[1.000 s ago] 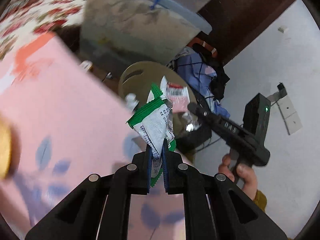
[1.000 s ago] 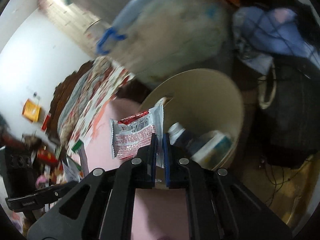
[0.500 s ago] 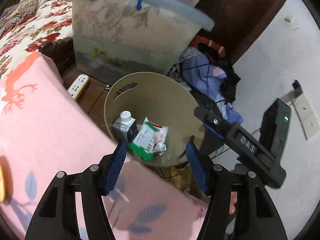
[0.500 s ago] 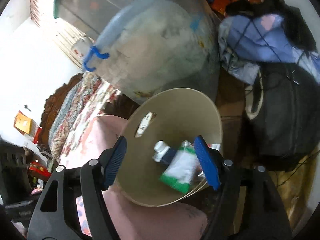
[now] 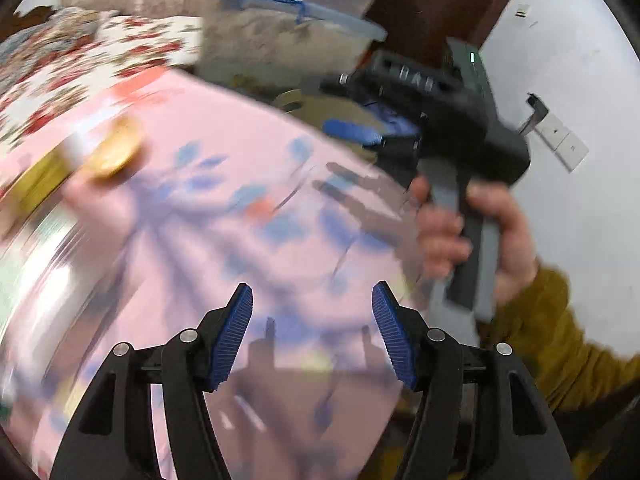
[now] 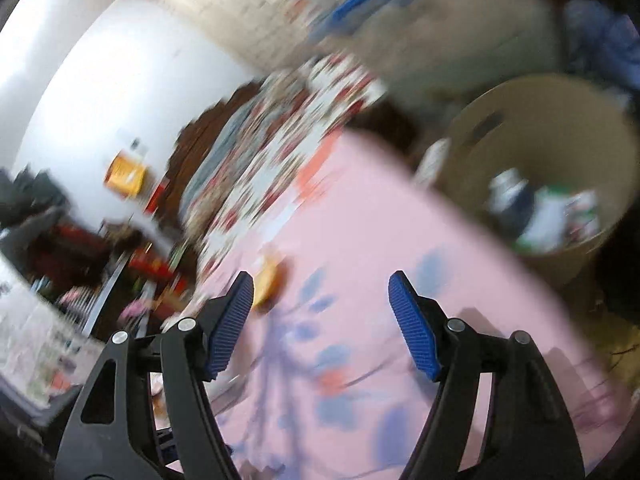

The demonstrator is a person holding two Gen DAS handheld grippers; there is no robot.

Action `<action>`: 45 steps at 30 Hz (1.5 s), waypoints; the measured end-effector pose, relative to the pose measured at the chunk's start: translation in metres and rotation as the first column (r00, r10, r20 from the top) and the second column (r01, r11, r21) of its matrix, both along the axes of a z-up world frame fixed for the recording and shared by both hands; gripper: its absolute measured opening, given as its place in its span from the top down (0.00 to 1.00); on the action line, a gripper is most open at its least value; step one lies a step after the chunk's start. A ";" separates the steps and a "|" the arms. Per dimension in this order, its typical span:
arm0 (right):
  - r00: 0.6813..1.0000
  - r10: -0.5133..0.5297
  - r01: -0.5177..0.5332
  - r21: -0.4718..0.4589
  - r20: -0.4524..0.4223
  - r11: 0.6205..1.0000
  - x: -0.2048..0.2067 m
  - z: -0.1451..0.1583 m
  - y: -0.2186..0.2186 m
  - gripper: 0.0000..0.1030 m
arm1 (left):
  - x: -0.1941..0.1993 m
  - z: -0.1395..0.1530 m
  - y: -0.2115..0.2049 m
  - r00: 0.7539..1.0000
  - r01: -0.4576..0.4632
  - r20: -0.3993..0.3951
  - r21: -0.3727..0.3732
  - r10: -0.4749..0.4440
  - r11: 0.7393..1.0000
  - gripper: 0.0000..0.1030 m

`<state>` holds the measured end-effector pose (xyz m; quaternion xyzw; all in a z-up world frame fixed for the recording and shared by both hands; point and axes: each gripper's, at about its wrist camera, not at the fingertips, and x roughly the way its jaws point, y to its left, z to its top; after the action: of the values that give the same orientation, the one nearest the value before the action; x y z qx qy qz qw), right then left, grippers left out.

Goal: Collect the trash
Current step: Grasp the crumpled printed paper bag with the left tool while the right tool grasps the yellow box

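Note:
Both views are smeared by motion. My left gripper [image 5: 312,300] is open and holds nothing, above a pink cloth [image 5: 240,240] printed with blue leaves. My right gripper [image 6: 320,292] is open and empty too, over the same cloth; in the left wrist view the right gripper [image 5: 340,104] shows at the upper right, held by a hand [image 5: 480,232]. A tan round bin [image 6: 552,120] stands beyond the cloth's edge on the right, with a green-and-white wrapper [image 6: 548,216] and a small bottle [image 6: 508,192] inside. A blurred yellow round thing [image 6: 268,284] lies on the cloth, ahead of the left finger.
A clear storage box with a blue handle [image 5: 280,20] stands behind the bin. A floral bedspread [image 5: 80,52] runs along the cloth's far side. Small colourful items [image 6: 152,268] clutter the left, and clothes [image 6: 600,40] are piled at the top right.
Both grippers opened, and the green and red wrappers they held dropped into the bin. Since then both have swung away from the bin and over the pink cloth.

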<state>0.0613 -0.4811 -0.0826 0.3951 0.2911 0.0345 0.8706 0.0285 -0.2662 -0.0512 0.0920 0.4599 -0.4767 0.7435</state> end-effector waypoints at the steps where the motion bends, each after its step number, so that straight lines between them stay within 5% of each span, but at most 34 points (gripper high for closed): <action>1: 0.999 0.053 -0.053 0.010 -0.001 0.999 0.008 0.002 0.017 0.31 | -0.001 -0.003 0.017 1.000 -0.022 -0.005 0.004 0.023 1.000 0.43; 8: 0.951 0.301 -0.286 0.169 -0.069 0.943 0.087 0.000 0.102 0.31 | -0.005 -0.015 0.146 0.967 -0.247 -0.077 -0.025 0.244 0.969 0.43; 12: 0.920 0.372 -0.323 0.300 -0.121 0.897 0.129 -0.015 0.123 0.31 | -0.015 -0.003 0.213 0.928 -0.372 -0.043 -0.059 0.370 0.926 0.43; 15: 0.895 0.422 -0.348 0.363 -0.147 0.865 0.148 -0.026 0.139 0.44 | -0.024 0.004 0.252 0.896 -0.441 0.028 -0.061 0.444 0.895 0.42; 16: 0.890 0.430 -0.356 0.356 -0.150 0.864 0.148 -0.027 0.144 0.59 | -0.027 0.006 0.259 0.889 -0.453 0.044 -0.060 0.455 0.890 0.42; 20: 0.909 0.407 -0.367 0.295 -0.087 0.882 0.136 -0.010 0.154 0.72 | -0.023 0.002 0.276 0.861 -0.500 0.075 -0.047 0.502 0.865 0.36; 25: 0.939 0.342 -0.338 0.233 0.025 0.912 0.089 0.012 0.139 0.75 | 0.003 -0.013 0.277 0.848 -0.525 0.084 -0.009 0.524 0.851 0.28; 29: 0.951 0.299 -0.310 0.206 0.081 0.928 0.038 0.012 0.121 0.75 | 0.033 -0.029 0.270 0.845 -0.534 -0.039 -0.021 0.533 0.845 0.30; 34: 0.965 0.206 -0.237 0.211 0.161 0.948 -0.042 -0.011 0.096 0.75 | 0.044 -0.030 0.267 0.824 -0.566 -0.080 -0.043 0.561 0.824 0.41; 36: 0.969 0.184 -0.216 0.210 0.163 0.954 -0.062 -0.020 0.096 0.75 | 0.042 -0.032 0.264 0.823 -0.567 -0.082 -0.037 0.563 0.823 0.68; 41: 0.985 0.165 -0.166 0.008 0.054 0.986 -0.101 -0.032 0.114 0.75 | 0.030 -0.031 0.262 0.833 -0.551 -0.083 -0.052 0.547 0.833 0.86; 45: 0.975 0.221 -0.216 -0.192 0.003 0.957 -0.107 -0.024 0.143 0.74 | 0.013 -0.022 0.265 0.850 -0.525 -0.096 -0.091 0.517 0.846 0.95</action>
<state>-0.0457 -0.3381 -0.1062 0.2751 0.3244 0.1073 0.8986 0.0415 -0.0016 -0.0728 -0.0950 0.4644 -0.2853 0.8330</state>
